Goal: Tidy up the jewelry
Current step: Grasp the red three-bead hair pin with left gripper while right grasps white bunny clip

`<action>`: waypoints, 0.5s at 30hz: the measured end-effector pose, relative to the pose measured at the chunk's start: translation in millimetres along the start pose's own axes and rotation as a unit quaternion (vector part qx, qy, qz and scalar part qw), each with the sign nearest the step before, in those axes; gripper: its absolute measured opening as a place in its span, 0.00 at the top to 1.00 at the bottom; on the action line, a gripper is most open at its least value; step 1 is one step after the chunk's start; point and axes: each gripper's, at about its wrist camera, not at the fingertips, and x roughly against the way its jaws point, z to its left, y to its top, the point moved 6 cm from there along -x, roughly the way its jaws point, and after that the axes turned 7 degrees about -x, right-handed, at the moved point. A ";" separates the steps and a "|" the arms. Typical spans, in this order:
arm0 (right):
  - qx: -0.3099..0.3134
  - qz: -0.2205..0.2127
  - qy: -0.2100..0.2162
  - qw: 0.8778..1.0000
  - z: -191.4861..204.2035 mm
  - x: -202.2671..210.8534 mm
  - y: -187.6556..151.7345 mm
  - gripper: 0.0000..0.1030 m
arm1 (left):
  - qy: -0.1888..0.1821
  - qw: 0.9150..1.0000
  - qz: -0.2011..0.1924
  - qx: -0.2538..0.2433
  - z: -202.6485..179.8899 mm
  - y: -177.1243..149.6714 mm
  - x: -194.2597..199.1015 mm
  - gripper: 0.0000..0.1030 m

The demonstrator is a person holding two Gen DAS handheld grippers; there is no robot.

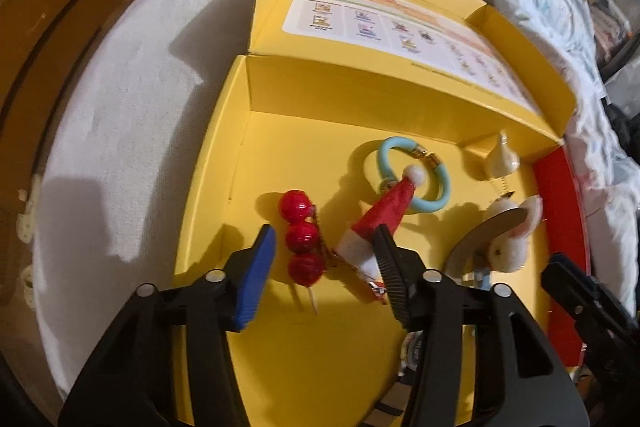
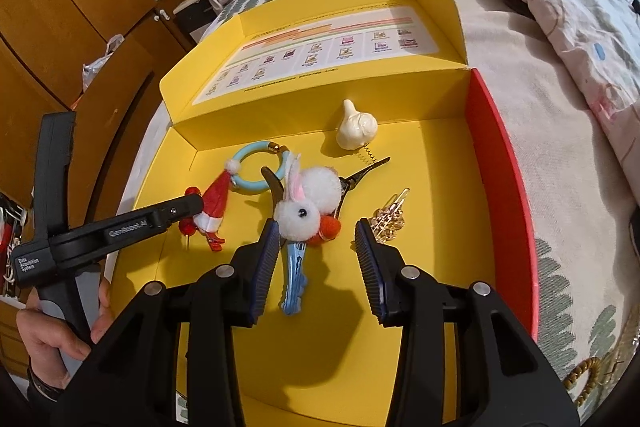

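The box [image 2: 320,347] is yellow inside with one red wall. In it lie a red-and-white Santa hat clip [image 2: 214,203], a pale blue ring [image 2: 256,163] just behind the hat, a white fluffy rabbit clip [image 2: 304,211], a cream garlic charm [image 2: 356,125] and a gold clip [image 2: 390,219]. Three glossy red beads [image 1: 302,239] sit beside the hat.

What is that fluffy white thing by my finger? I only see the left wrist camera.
Observer: A pom-pom bunny with pink ears, lying over a long blue hair clip.
Operator: Is anything hiding behind it?
Observer: Yes, a gold hair clip lies to its right on the yellow box floor.
Operator: Is the other gripper grabbing the bunny?
Observer: No. The right gripper is open, with one finger on each side of the bunny's near end.
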 end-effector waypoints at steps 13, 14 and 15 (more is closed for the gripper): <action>0.019 -0.007 -0.018 1.000 15.8 -16.3 -0.1 0.60 | 0.017 0.999 -0.024 0.016 8.3 2.8 7.4 0.53; 0.019 -0.007 -0.018 1.000 16.3 -17.8 0.0 0.60 | 0.019 0.999 -0.029 0.017 9.2 3.7 8.5 0.53; 0.018 -0.007 -0.020 1.000 16.2 -18.7 -0.2 0.60 | 0.023 0.999 -0.029 0.016 9.4 4.3 8.0 0.53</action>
